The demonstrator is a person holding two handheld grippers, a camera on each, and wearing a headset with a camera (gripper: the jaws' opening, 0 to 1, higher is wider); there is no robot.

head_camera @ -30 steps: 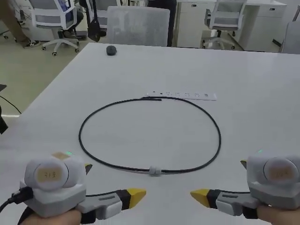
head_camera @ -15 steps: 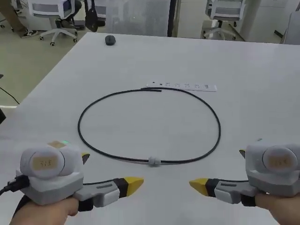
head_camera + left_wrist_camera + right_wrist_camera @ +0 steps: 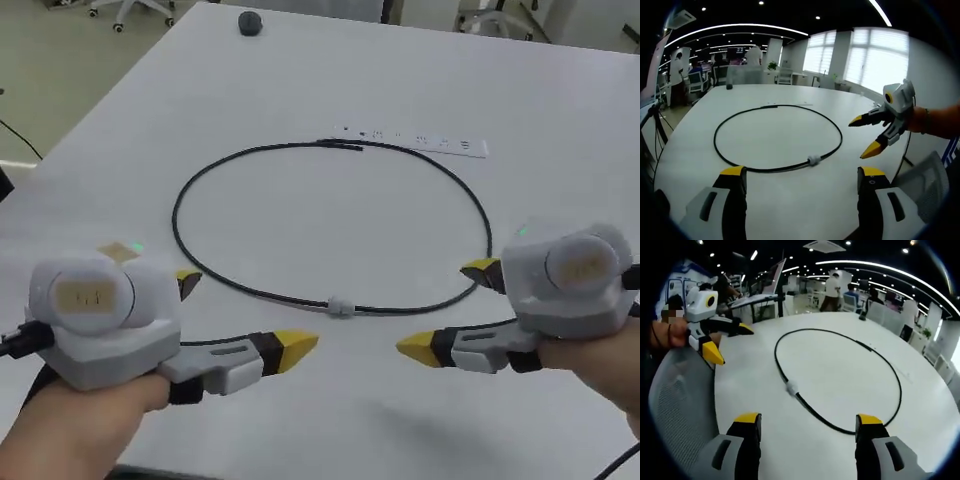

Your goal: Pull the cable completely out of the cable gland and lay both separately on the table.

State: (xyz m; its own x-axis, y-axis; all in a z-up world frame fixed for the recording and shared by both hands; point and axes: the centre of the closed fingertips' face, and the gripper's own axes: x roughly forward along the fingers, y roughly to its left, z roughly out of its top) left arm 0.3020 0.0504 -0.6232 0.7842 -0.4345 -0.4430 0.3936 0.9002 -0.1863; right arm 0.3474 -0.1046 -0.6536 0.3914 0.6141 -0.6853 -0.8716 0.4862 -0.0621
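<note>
Your left gripper (image 3: 245, 312) hovers over the near left part of the white tabletop (image 3: 330, 220), its yellow-tipped jaws spread wide with nothing between them; in its own view (image 3: 801, 171) the two jaws stand far apart above bare table, and from the right gripper view it shows at the left (image 3: 732, 344), just as wide. Beyond it the black cable (image 3: 175, 215) lies flat in one large loop over the middle of the tabletop, and its two ends meet and overlap on the far arc of the loop. The small pale cable gland (image 3: 341, 307) sits on the near arc, with the cable running through it on both sides, so the two are not separated; it lies between your two grippers and a little beyond their tips, touched by neither, and you can see it in the left gripper view (image 3: 814, 160) and the right gripper view (image 3: 790, 387). A small dark object (image 3: 250, 21) rests by the far edge. Just beside the cable ends, toward the right, lies a flat white strip (image 3: 415, 143) with small dark marks. Your right gripper (image 3: 447, 308) hovers over the near right part, jaws wide apart and empty, as its own view (image 3: 807, 418) and the left gripper view (image 3: 863, 136) both show.
</note>
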